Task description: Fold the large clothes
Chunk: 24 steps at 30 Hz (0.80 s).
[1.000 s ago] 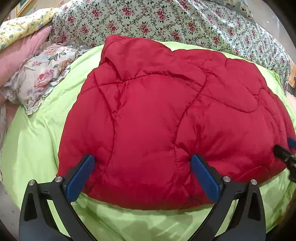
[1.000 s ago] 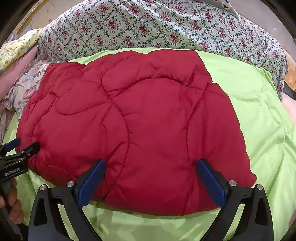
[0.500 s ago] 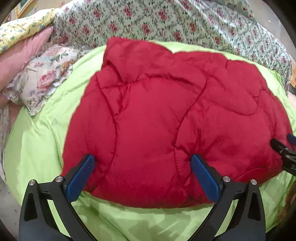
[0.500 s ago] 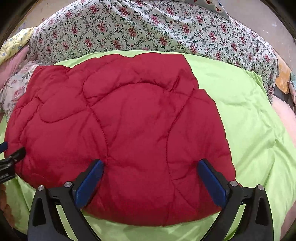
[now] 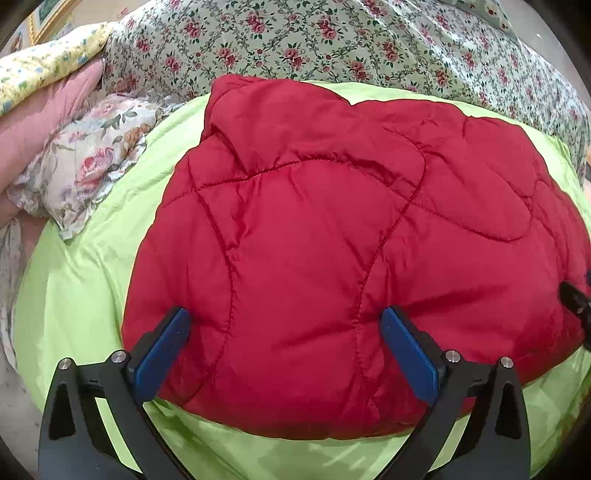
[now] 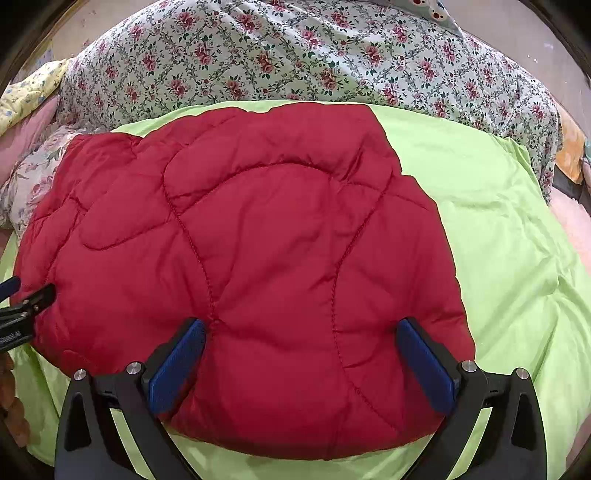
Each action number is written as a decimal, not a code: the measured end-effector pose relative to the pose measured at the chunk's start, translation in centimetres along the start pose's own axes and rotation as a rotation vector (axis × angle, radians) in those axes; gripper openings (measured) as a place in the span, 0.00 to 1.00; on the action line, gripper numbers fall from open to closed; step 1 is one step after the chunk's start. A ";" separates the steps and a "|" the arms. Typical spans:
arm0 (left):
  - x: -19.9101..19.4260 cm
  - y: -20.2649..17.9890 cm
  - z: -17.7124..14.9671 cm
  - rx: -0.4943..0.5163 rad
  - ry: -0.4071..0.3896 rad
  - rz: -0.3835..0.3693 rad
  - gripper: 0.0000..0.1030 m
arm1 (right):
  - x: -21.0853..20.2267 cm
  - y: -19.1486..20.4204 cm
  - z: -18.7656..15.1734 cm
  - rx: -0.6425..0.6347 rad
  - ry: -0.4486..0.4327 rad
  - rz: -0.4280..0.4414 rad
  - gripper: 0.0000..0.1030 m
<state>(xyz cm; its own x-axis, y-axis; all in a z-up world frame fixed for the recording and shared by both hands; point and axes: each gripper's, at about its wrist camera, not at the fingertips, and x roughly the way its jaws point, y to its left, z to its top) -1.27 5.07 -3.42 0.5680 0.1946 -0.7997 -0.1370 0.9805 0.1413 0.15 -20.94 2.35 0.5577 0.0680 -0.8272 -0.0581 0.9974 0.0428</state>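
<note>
Lime-green bedspread; floral quilt behind; possibly gilt frame upper-left.

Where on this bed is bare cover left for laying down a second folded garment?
The widest bare patch of green cover lies right of the red quilted jacket, bordered behind by the rose-print quilt. A narrower strip lies left of the jacket, below the floral pillow. The middle is crowded.
</note>
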 end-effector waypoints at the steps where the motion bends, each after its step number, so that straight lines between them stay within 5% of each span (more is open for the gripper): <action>1: 0.0 0.0 0.0 0.000 0.001 0.000 1.00 | -0.3 -0.1 0.1 0.006 -0.008 0.004 0.99; 5: 0.2 0.0 0.2 0.001 0.004 0.006 1.00 | -2.5 -0.1 0.6 0.035 -0.057 0.090 0.99; 9: 0.3 -0.1 0.3 0.008 0.008 0.002 1.00 | -1.6 0.7 0.9 0.030 -0.013 0.166 0.99; 24: 1.8 -0.1 1.4 0.015 0.010 -0.028 1.00 | 2.6 1.5 1.7 -0.011 0.013 0.049 1.00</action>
<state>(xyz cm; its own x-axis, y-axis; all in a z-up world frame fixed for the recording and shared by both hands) 0.93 5.33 -4.01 0.5633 0.1664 -0.8093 -0.1087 0.9859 0.1271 2.87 -19.23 1.22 0.5432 0.1162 -0.8315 -0.0944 0.9925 0.0771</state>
